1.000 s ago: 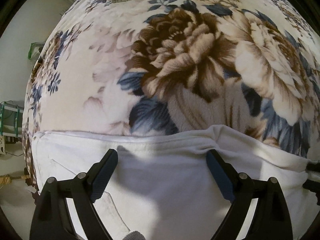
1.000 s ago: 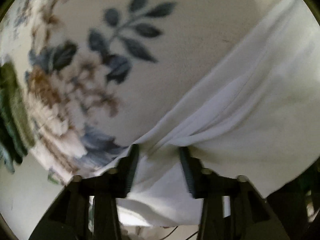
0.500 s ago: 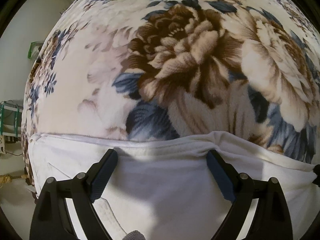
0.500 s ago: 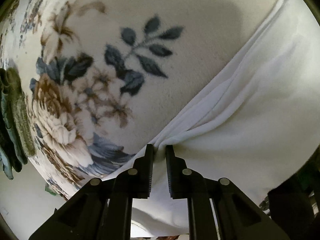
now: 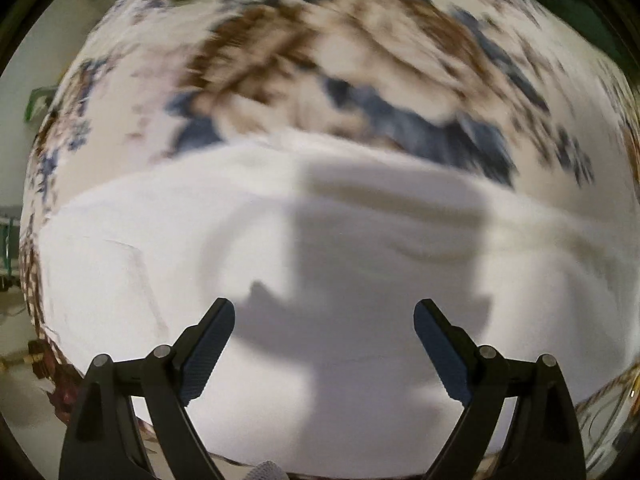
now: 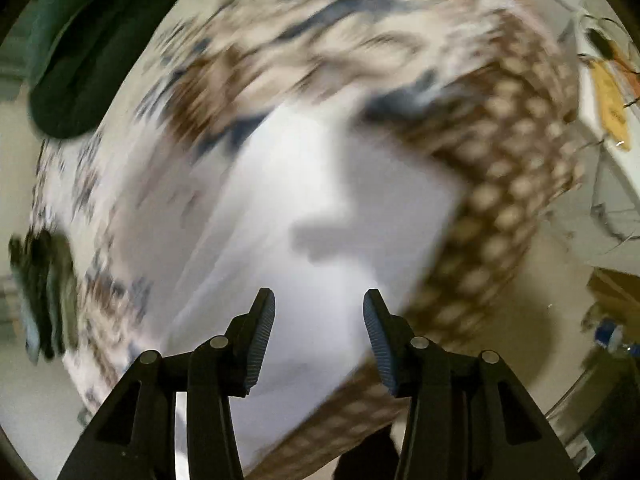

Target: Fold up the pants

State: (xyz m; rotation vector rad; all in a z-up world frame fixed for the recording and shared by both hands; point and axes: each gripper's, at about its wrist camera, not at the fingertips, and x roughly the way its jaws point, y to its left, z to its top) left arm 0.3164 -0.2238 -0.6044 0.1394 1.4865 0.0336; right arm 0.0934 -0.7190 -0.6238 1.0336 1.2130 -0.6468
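Pants (image 5: 280, 248), white and soft, lie spread on a floral blanket (image 5: 280, 40) directly ahead of and beneath both tongs. Both views are blurred by motion, so seams and hems cannot be made out.

Left tongs (image 5: 324, 320): jaws stand wide apart and hold nothing. White cloth fills the space between and beyond the fingers. The far edge of the cloth runs across the view well ahead of the fingertips, with the blanket pattern past it. Low ripples show ahead and to the right of the tongs.

Right tongs (image 6: 319, 308): jaws stand partly apart, narrower than the left pair, and hold nothing. Cloth lies between and ahead of the fingers. Its right-hand edge runs just beyond the right finger, against a brown dotted border (image 6: 500, 208) of the blanket.

Handling, as judged: the fabric appears light, limp and thin. It will sag and crease when lifted and will not hold a shape. The plush blanket probably drags on it. Grip at an edge or corner, pinching all layers together, one pair at each end of the same edge.
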